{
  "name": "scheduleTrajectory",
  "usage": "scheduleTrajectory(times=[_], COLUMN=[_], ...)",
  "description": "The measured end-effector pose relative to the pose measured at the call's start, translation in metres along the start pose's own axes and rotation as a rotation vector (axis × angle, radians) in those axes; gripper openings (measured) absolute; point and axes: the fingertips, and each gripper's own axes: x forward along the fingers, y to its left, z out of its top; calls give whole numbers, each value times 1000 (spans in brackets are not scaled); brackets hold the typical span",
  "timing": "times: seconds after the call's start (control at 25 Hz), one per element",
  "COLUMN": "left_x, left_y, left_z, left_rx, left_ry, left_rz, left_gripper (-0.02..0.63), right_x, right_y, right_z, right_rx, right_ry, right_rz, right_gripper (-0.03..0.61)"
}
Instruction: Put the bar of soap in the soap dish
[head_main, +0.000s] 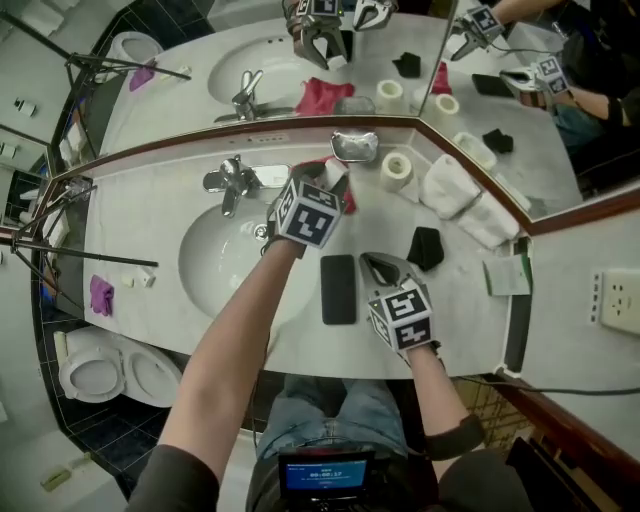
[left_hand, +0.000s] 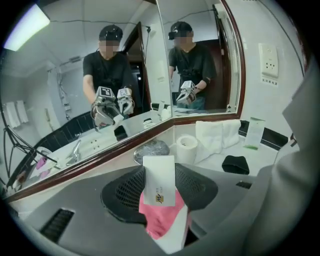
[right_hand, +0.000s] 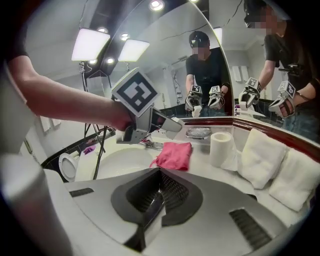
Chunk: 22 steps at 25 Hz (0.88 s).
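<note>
The pale, stone-look counter (head_main: 130, 230) is smooth with a soft sheen. The round white basin (head_main: 215, 265) at its left looks like glossy ceramic. The chrome metal tap (head_main: 232, 180) and the oval silver metal soap dish (head_main: 355, 146) at the far edge are mirror-bright. The dark red wooden trim (head_main: 480, 176) is polished.

The pink cloth (right_hand: 174, 155) is soft and matt, and the white folded towels (head_main: 455, 195) at the right are nubbly. The white paper roll (head_main: 397, 170) is matt, the flat black phone (head_main: 338, 289) glossy.

The white bar of soap (left_hand: 159, 175) has a smooth, matt paper wrapper. The left gripper (left_hand: 160, 195) and right gripper (right_hand: 155, 200) are matt grey plastic with black meshed pads (left_hand: 125, 192).
</note>
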Motion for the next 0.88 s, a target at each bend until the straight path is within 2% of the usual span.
scheduleTrajectory(times=[0.24, 0.4, 0.56, 0.88], left_x=[41, 63, 84, 98], left_y=[15, 21, 22, 23], left_z=[18, 29, 26, 24], left_rx=[78, 131, 141, 129], left_ry=[30, 58, 90, 91], left_rz=[-7, -19, -34, -21], left_gripper=[189, 189, 189, 191], right_x=[24, 28, 23, 11], right_y=[10, 8, 9, 5], right_z=[-4, -9, -7, -15], right_rx=[8, 10, 29, 59], right_ry=[1, 1, -3, -9], right_rz=[40, 36, 50, 44], right_gripper=[21, 21, 21, 21])
